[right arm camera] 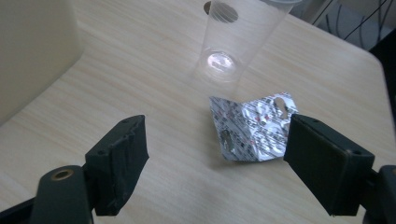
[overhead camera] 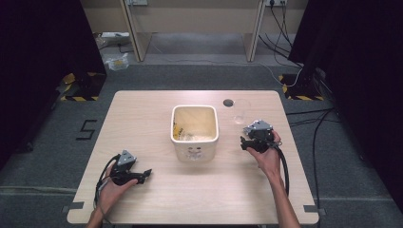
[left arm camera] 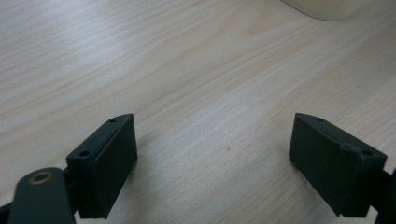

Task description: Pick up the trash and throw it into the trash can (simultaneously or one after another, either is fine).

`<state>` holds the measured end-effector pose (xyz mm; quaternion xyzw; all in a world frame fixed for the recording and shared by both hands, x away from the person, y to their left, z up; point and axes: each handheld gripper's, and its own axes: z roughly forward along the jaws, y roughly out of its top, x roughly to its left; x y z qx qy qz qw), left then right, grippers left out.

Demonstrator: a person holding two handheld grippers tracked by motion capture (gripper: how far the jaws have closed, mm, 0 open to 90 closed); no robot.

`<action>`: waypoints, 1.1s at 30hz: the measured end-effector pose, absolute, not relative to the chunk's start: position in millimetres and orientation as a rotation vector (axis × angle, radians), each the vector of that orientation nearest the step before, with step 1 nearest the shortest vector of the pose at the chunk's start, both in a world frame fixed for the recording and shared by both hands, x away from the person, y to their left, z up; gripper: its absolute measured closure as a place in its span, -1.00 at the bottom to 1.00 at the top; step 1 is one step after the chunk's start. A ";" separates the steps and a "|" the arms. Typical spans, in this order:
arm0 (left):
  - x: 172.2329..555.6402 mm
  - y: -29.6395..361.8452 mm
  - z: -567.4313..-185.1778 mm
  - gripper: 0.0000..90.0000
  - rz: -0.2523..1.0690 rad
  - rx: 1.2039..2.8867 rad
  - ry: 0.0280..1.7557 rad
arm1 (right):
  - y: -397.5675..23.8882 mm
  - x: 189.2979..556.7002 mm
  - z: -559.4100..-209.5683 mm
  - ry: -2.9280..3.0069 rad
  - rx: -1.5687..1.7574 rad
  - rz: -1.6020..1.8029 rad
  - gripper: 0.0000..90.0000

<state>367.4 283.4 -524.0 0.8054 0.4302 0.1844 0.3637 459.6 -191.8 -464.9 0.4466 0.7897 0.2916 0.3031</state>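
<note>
My right gripper (right arm camera: 215, 163) is wide open over the foil (right arm camera: 250, 127) lying just in front of the cup (right arm camera: 236, 39), so I think I should go down slowly, pinch its raised fold, while my left gripper (left arm camera: 212, 163) waits open on the table (left arm camera: 187, 70)

The clear cup (right arm camera: 233, 42) loses its rim at the top edge; bin (overhead camera: 194, 130) contents are indistinct.
</note>
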 end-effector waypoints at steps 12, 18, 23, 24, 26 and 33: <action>367.5 283.3 -524.0 -0.68 0.475 2.072 1.108 | -199.7 487.3 -480.5 2.109 1.230 0.772 -0.51; 367.5 283.3 -524.0 -0.68 0.475 2.072 1.108 | -207.3 496.6 -493.2 2.103 1.244 0.769 -0.49; 367.4 283.3 -523.9 -0.68 0.476 2.072 1.108 | -205.0 499.1 -495.9 2.099 1.231 0.781 -0.45; 367.4 283.3 -523.9 -0.68 0.476 2.072 1.108 | -205.0 499.1 -495.9 2.099 1.231 0.781 -0.45; 367.4 283.3 -524.0 -0.68 0.476 2.072 1.108 | -205.4 502.1 -499.1 2.094 1.241 0.780 -0.41; 367.4 283.2 -523.9 -0.68 0.476 2.072 1.109 | -211.9 509.1 -510.1 2.087 1.305 0.813 -0.26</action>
